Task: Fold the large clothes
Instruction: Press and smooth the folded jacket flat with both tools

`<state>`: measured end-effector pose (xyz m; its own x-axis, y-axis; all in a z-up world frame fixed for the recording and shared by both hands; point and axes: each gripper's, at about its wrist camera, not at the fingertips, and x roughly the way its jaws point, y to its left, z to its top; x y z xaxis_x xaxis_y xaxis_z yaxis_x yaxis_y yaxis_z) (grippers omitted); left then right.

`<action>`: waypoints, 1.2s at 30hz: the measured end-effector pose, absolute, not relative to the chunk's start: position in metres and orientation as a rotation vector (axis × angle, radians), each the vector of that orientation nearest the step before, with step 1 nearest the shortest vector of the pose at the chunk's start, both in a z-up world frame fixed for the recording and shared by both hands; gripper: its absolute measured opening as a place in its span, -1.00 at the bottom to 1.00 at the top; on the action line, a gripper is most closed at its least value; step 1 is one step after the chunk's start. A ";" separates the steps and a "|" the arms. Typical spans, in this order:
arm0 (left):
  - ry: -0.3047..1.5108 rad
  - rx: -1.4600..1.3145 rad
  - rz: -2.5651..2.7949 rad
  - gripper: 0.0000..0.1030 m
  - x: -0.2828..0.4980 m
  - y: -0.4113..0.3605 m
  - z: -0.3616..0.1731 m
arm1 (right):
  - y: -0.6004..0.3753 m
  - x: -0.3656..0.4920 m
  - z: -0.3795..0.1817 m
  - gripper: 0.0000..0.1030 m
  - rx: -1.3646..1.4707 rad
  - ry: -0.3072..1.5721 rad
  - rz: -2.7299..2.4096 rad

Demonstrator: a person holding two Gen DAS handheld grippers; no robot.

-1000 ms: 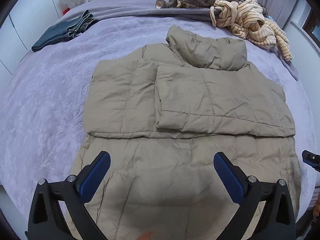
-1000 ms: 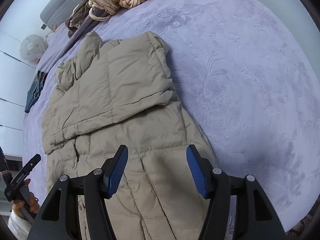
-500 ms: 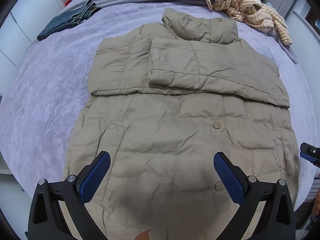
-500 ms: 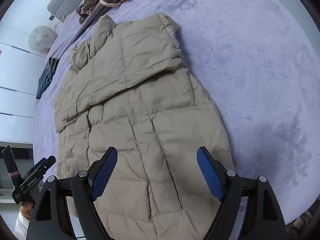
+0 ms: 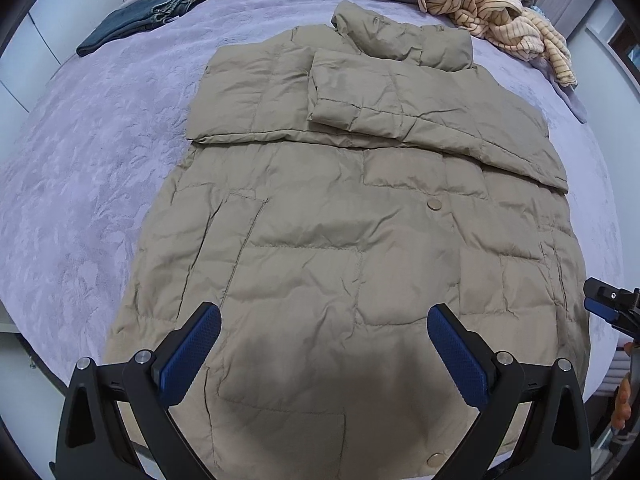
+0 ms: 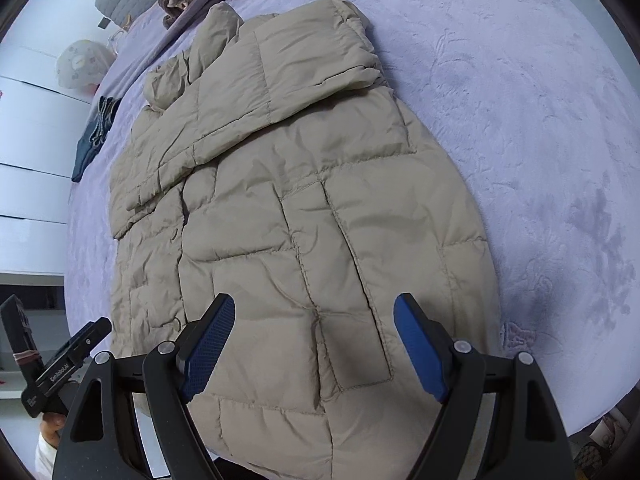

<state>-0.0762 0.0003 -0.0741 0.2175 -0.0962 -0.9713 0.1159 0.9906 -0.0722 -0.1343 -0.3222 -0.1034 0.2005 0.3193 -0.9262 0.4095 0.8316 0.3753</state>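
Jacket: the tan puffer jacket lies flat on the bed, sleeves folded across its chest, collar at the far end.
My left gripper: above the hem, jaws wide apart, nothing between them.
My right gripper: above the hem's other side; jaws have just been opening, now apart and empty.
Beyond: jeans, striped garment.
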 end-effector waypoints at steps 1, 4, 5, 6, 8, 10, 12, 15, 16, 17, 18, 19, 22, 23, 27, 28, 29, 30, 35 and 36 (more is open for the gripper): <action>1.346 0.019 -0.157 1.00 -0.078 0.002 -0.076 | -0.321 -0.138 -0.102 0.63 0.641 1.392 -0.086; 1.351 0.019 -0.174 1.00 -0.086 0.012 -0.079 | -0.313 -0.150 -0.103 0.63 0.665 1.387 -0.117; 1.358 0.015 -0.179 1.00 -0.089 0.016 -0.081 | -0.310 -0.154 -0.103 0.64 0.672 1.389 -0.123; 1.366 0.010 -0.187 1.00 -0.092 0.021 -0.082 | -0.307 -0.159 -0.104 0.63 0.681 1.391 -0.130; 1.373 0.015 -0.200 1.00 -0.098 0.030 -0.083 | -0.303 -0.168 -0.104 0.63 0.703 1.389 -0.142; 1.376 0.020 -0.209 1.00 -0.103 0.039 -0.084 | -0.299 -0.177 -0.103 0.64 0.732 1.382 -0.152; 1.377 0.012 -0.214 1.00 -0.107 0.051 -0.084 | -0.297 -0.187 -0.103 0.64 0.766 1.369 -0.155; 1.387 -0.004 -0.229 1.00 -0.115 0.064 -0.087 | -0.299 -0.204 -0.102 0.70 0.833 1.350 -0.159; 1.393 -0.006 -0.235 1.00 -0.118 0.067 -0.088 | -0.301 -0.211 -0.103 0.77 0.848 1.348 -0.167; 1.398 -0.008 -0.240 1.00 -0.120 0.069 -0.090 | -0.303 -0.216 -0.102 1.00 0.857 1.344 -0.178; 1.401 -0.008 -0.245 1.00 -0.123 0.072 -0.091 | -0.306 -0.221 -0.101 0.99 0.865 1.327 -0.194; 1.404 -0.010 -0.251 1.00 -0.126 0.074 -0.092 | -0.307 -0.224 -0.102 1.00 0.876 1.323 -0.202; 1.415 -0.047 -0.310 1.00 -0.133 0.081 -0.093 | -0.313 -0.238 -0.104 1.00 0.933 1.305 -0.227; 1.419 -0.075 -0.342 1.00 -0.135 0.086 -0.092 | -0.317 -0.243 -0.105 1.00 0.958 1.292 -0.240; 1.436 -0.201 -0.431 1.00 -0.144 0.109 -0.090 | -0.334 -0.270 -0.114 1.00 1.113 1.234 -0.318; 1.448 -0.231 -0.445 1.00 -0.147 0.116 -0.091 | -0.337 -0.278 -0.117 0.99 1.157 1.221 -0.328; 1.463 -0.259 -0.455 1.00 -0.149 0.122 -0.093 | -0.340 -0.284 -0.122 0.99 1.201 1.209 -0.339; 1.479 -0.292 -0.464 1.00 -0.152 0.129 -0.096 | -0.341 -0.289 -0.126 1.00 1.235 1.200 -0.348; 1.569 -0.442 -0.492 1.00 -0.171 0.154 -0.113 | -0.341 -0.298 -0.143 0.99 1.335 1.201 -0.349; 1.593 -0.473 -0.511 1.00 -0.175 0.156 -0.118 | -0.339 -0.298 -0.146 0.99 1.352 1.194 -0.340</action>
<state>-0.1750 0.1563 -0.1181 -0.0802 -0.5810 -0.8100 -0.0012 0.8126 -0.5828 -0.2975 -0.3386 -0.1457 0.4229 0.4260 -0.7998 0.7832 0.2721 0.5590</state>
